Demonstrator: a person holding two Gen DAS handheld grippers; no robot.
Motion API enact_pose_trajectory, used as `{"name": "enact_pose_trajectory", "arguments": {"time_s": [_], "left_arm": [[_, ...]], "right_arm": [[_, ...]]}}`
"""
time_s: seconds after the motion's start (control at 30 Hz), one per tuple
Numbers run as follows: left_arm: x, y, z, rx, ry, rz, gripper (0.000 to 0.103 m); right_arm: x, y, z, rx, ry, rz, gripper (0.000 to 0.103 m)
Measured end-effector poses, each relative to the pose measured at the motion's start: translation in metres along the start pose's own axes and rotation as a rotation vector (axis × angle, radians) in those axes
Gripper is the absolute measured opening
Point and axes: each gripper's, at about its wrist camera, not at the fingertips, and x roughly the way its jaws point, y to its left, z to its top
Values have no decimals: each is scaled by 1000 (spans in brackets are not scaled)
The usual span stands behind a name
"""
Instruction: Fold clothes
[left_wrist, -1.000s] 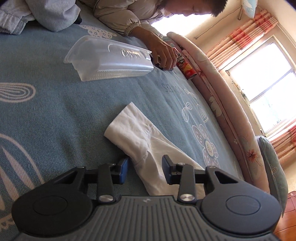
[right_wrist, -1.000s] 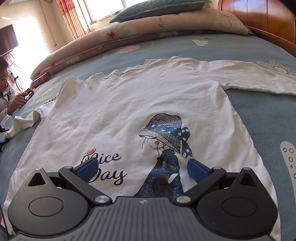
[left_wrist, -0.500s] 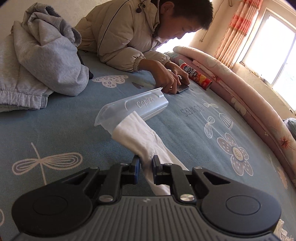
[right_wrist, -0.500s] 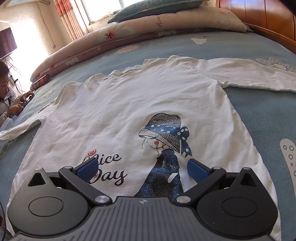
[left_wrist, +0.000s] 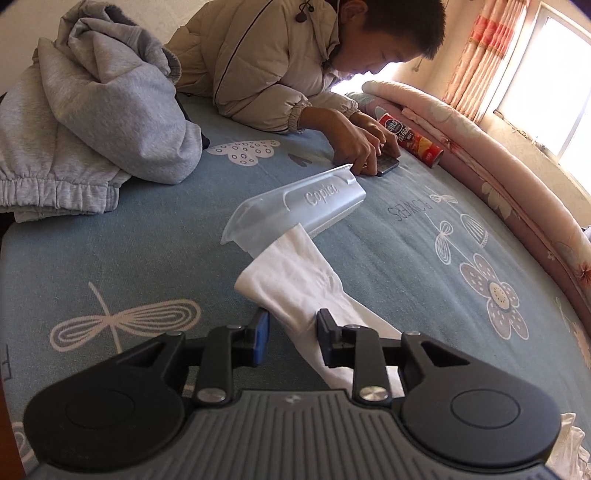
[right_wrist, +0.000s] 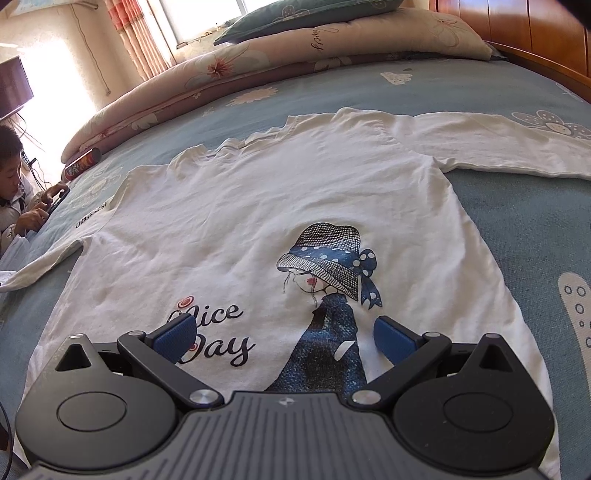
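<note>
Left gripper (left_wrist: 291, 334) sits low over the bed (left_wrist: 388, 251), jaws spread a little, with the shirt's left sleeve (left_wrist: 295, 280) running between them; nothing pinched as far as I can see, cloth lies slack. Right gripper (right_wrist: 284, 332) hovers over the lower front of the white shirt (right_wrist: 258, 221), jaws spread wide and holding nothing, pointed up the shirt toward the collar. The shirt lies flat, print side up, body smooth, both sleeves out to the sides; right sleeve (right_wrist: 498, 147) stretches off toward the headboard (right_wrist: 517, 33). No fold in it anywhere that I can see. My read: sleeve stage, laying out or about to fold in, and the frame fits either. If it's the fold, the left needs to close on the sleeve near the cuff and carry it across the chest without dragging the body; the right could pin the hem. Watch the sleeve end: it touches or tucks under a clear plastic box (left_wrist: 295, 210) just past it, can't tell which, so a pull may snag or shift it. Further out: grey sweatshirt heap (left_wrist: 96, 122), a person (left_wrist: 280, 62) leaning on the bed over a phone (left_wrist: 386, 164), a crisp can (left_wrist: 413, 140), rolled quilt (right_wrist: 258, 74) along the far edge.
</note>
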Motion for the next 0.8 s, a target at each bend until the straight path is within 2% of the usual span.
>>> {"name": "enact_pose_trajectory", "arguments": {"time_s": [0.13, 0.23, 0.33, 0.47, 0.5, 0.57, 0.7, 0.77, 0.8], "left_arm": [[-17, -3, 6, 39, -32, 27, 45], [-30, -6, 11, 69, -54, 42, 48], [-33, -27, 7, 121, -8, -87, 59], [-27, -81, -25, 287, 111, -227, 61], [-26, -96, -36, 337, 123, -237, 61], [-21, -123, -57, 441, 122, -233, 62], [6, -154, -83, 564, 144, -157, 62], [22, -158, -88, 550, 147, -134, 65], [30, -158, -90, 534, 143, -128, 70]], "right_arm": [[-2, -2, 0, 18, 3, 9, 103], [-2, -2, 0, 26, 4, 12, 103], [-3, -2, 0, 33, 4, 14, 103], [-2, -1, 0, 29, 5, 8, 103], [-2, -1, 0, 29, 5, 8, 103], [-3, -1, 0, 28, 6, 8, 103], [-3, -1, 0, 25, 10, 12, 103], [-3, -2, 1, 27, 12, 16, 103], [-3, -2, 1, 29, 14, 19, 103]]}}
